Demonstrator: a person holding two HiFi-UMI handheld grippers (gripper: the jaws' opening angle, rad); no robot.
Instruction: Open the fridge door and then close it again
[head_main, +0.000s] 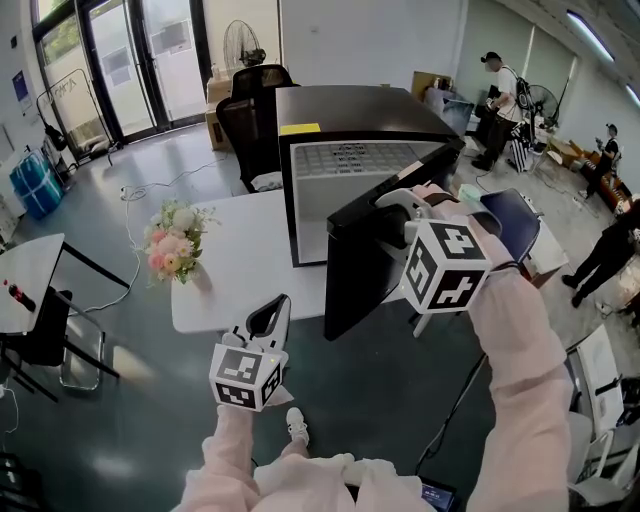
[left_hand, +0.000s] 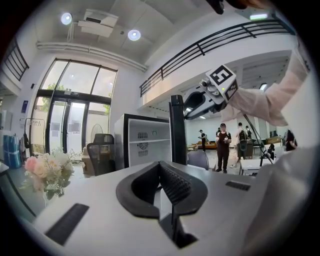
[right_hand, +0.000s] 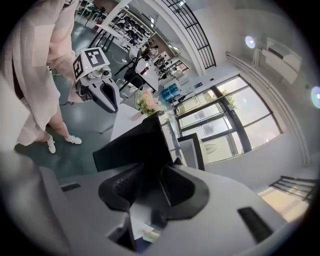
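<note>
Right gripper (right_hand: 152, 170) fingers clasp the open fridge door (head_main: 365, 265) over the desk's (head_main: 235, 260) near edge. It is best swung steadily along its hinge arc. Left gripper (left_hand: 160, 167) fingers are together and empty.

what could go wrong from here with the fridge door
The right tool has the fridge door only by its top edge, so it may slip off mid-swing. The fridge sits on the white table; a hard push could shift it. The left tool hangs near the door's free edge and could get bumped.
</note>
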